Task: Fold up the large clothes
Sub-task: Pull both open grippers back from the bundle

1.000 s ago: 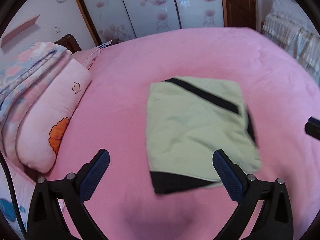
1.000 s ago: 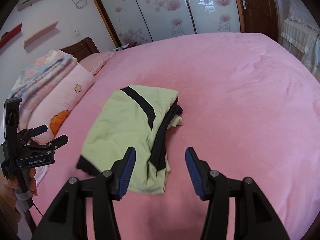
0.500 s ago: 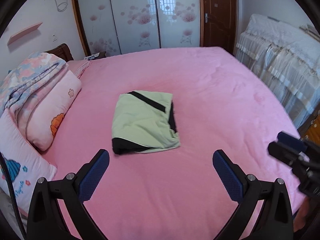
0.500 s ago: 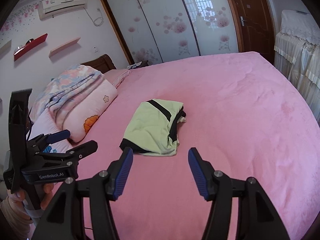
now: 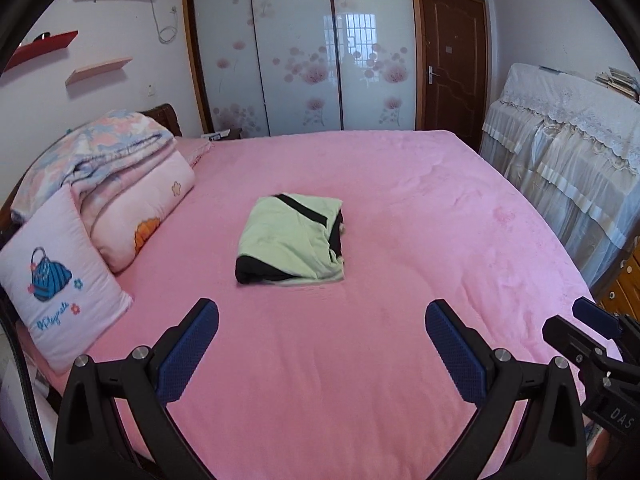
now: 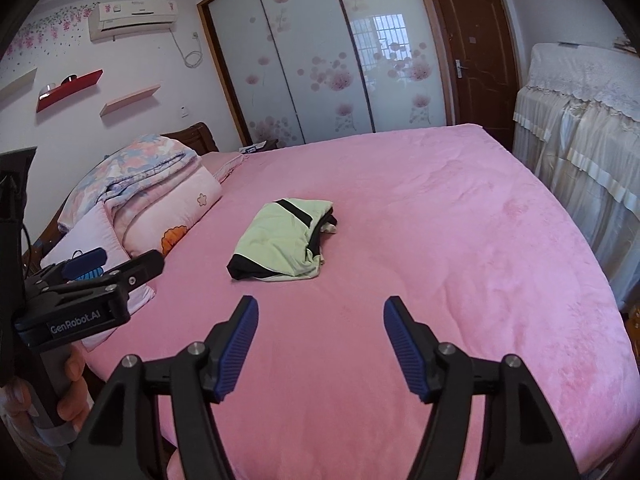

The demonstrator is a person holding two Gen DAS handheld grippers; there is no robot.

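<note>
Here the garment (image 5: 294, 238), pale green with black bands, lies folded into a compact bundle near the middle of the pink bed (image 5: 400, 208), apart from both grippers. The left gripper (image 5: 322, 346) hangs over the near part of the bed with its jaws spread wide and nothing between them. The right gripper (image 6: 319, 344) is likewise agape and empty, well short of the garment. Pillows (image 5: 60, 280) and a folded quilt (image 5: 104, 152) sit along the bed's left side.

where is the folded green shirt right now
In both wrist views the folded green shirt lies mid-bed on the pink blanket, right of the pillows, beyond both open grippers.
</note>
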